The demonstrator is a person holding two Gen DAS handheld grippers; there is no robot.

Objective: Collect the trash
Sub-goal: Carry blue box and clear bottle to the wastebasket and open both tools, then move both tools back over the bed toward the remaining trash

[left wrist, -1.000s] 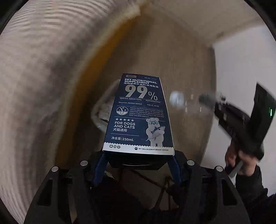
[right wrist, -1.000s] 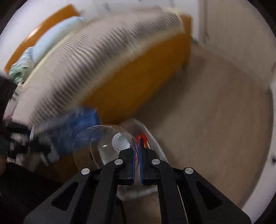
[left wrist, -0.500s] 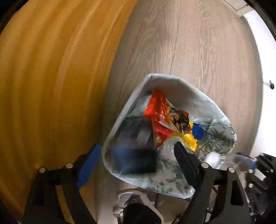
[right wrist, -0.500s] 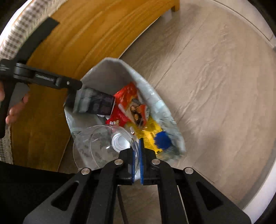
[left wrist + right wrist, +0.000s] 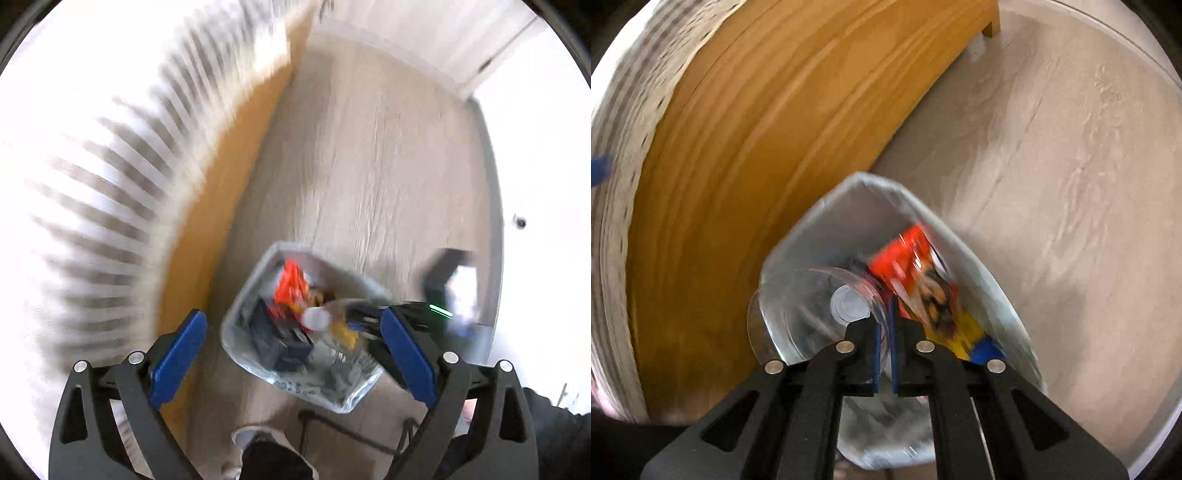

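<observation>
Trash bin (image 5: 295, 384) on the floor sits below my left tool (image 5: 291, 350), whose jaws have just been opening and are empty, while my right tool (image 5: 884, 325) pinches a clear plastic cup (image 5: 812, 306) over it.

The left tool (image 5: 291, 347) points steeply down, its jaws just opened wide and empty; the right tool (image 5: 883, 325) is pinched nearly closed on something clear.

Bright daylight blows out the left wrist view's upper left and right edge; heavy motion blur streaks the bedding (image 5: 110, 177); right wrist view sharper on the floor (image 5: 1071, 184), fisheye bending every edge.
</observation>
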